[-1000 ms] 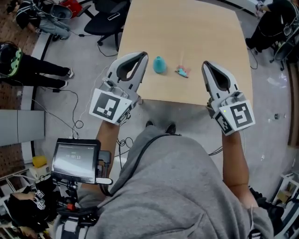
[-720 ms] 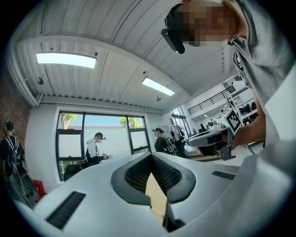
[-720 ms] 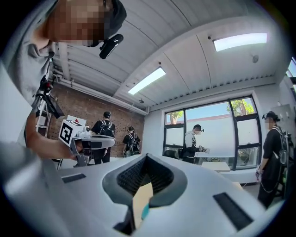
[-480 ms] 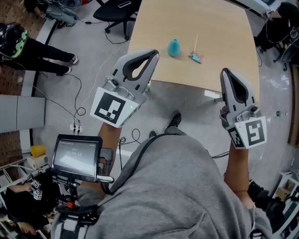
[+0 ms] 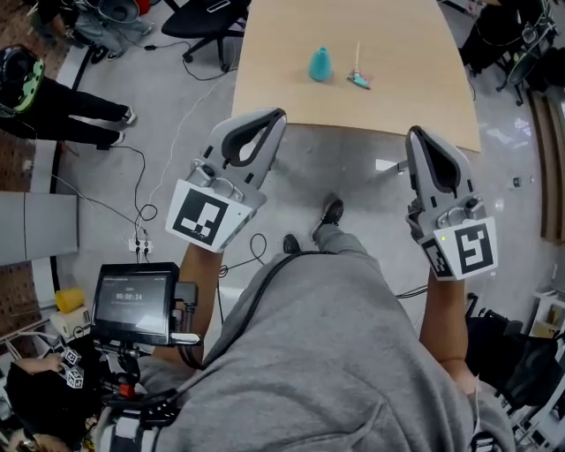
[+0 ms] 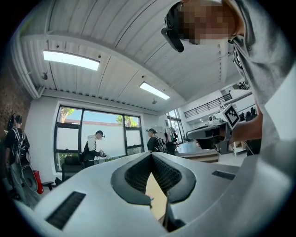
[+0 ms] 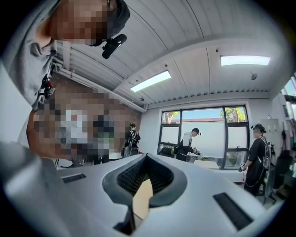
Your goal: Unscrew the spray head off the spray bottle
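In the head view a teal bottle body (image 5: 320, 64) stands on the wooden table (image 5: 397, 88) far ahead. To its right lies the separate spray head (image 5: 357, 78) with its thin tube pointing away. My left gripper (image 5: 276, 115) is shut and empty, held short of the table's near edge over the floor. Shut and empty too, my right gripper (image 5: 415, 134) hangs off the table's near right corner. In the left gripper view (image 6: 151, 155) and the right gripper view (image 7: 146, 156) the jaw tips meet with nothing between them; both cameras look up across the room.
A black office chair (image 5: 207, 19) stands at the table's far left. A person in dark clothes (image 5: 53, 101) stands at the left on the grey floor, where cables (image 5: 146, 212) trail. A monitor on a stand (image 5: 137, 302) is beside my left elbow. My own feet (image 5: 328, 216) are below the table edge.
I have stepped back: the table, bottle and spray head have slid away up the head view. Both grippers, before over the table's near edge, are now over the floor, still shut.
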`<state>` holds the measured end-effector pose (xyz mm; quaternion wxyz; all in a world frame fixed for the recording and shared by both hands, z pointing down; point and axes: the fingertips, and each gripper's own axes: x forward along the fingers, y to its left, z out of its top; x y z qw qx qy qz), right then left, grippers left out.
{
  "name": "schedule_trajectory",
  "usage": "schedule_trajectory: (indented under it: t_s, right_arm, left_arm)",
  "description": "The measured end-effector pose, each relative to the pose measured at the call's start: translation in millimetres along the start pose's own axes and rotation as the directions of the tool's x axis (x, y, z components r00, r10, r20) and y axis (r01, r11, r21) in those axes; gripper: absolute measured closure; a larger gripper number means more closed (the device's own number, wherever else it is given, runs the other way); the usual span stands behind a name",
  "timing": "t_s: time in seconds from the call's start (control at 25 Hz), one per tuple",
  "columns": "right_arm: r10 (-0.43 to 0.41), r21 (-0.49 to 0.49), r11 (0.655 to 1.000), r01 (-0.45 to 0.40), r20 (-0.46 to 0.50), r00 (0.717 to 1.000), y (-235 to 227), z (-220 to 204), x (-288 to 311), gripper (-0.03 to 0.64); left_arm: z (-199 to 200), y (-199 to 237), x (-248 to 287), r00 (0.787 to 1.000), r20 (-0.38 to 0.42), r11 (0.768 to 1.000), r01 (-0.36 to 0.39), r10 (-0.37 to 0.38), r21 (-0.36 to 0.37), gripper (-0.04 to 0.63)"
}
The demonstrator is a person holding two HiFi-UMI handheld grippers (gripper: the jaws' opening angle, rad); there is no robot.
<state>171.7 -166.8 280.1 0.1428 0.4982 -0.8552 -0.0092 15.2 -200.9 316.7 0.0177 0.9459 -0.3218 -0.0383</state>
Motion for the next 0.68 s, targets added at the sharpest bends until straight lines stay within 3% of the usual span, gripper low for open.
schedule_trajectory:
  t_s: [0.4,0.68]
  right_arm:
    - [0.018,0.009,1.000,-0.018,-0.028,0.999,0.4,-8.5,4.3,0.612]
    - [0.051,-0.003,0.999,-0.052,-0.042,0.998,16.2,-0.9,5.1,0.612]
  left_arm:
    - [-11.4,1.3,-3.6,1.000,-0.008,0.999,-0.029,0.029,-0.037,0.592]
    - [-13.4,-10.7,-1.2,1.000,0.004,0.998,-0.010,0.010,-0.062,0.592]
